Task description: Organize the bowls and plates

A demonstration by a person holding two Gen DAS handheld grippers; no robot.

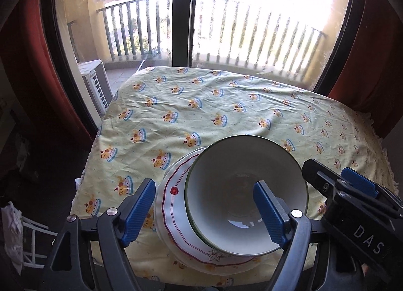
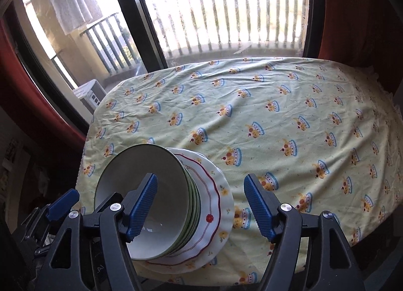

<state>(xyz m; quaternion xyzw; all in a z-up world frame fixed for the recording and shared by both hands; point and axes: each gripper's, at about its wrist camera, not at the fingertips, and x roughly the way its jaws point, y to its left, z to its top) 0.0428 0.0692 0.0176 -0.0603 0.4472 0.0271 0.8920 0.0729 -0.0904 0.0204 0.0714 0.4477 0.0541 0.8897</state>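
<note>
Above stacked bowls (image 1: 246, 190), both claws wide.

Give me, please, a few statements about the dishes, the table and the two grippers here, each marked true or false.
1. The bowls sit nested on top of the plates. True.
2. The stack stands at the far edge of the table, by the window. False: it stands at the near edge, close to both grippers.
3. The left gripper is open. True.
4. The right gripper is shut on a plate. False: its jaws stand wide apart and hold nothing.
5. The tablecloth is plain white. False: it is pale yellow with a repeated cartoon print.
</note>
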